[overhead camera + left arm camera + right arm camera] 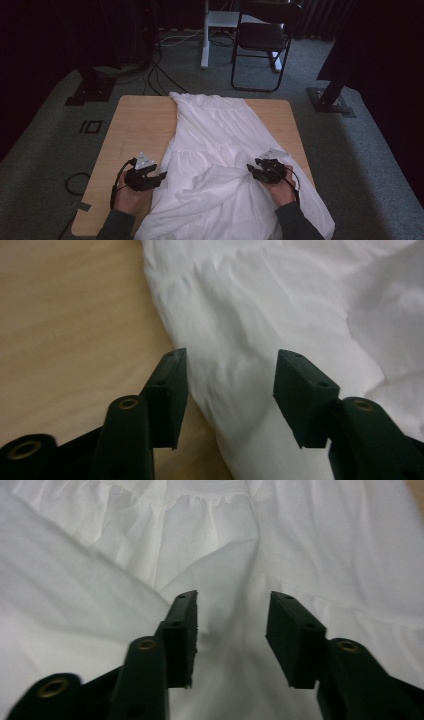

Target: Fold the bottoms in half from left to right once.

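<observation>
A white gathered garment [215,145] lies lengthwise on the wooden table [135,130], with a fold thrown across its near part. My left gripper [161,177] hovers at the garment's left edge. Its jaws are open, and in the left gripper view [230,377] the cloth edge [260,315] runs beneath the gap between them. My right gripper [252,170] is over the garment's right side, also open. In the right gripper view [231,620] white cloth [220,570] with a gathered seam lies below the jaws, and neither pad presses on it.
A black folding chair [262,37] and a white desk leg [205,50] stand on the grey carpet beyond the table. Black stand bases sit at far left [92,90] and far right [330,100]. Cables [155,75] trail across the floor.
</observation>
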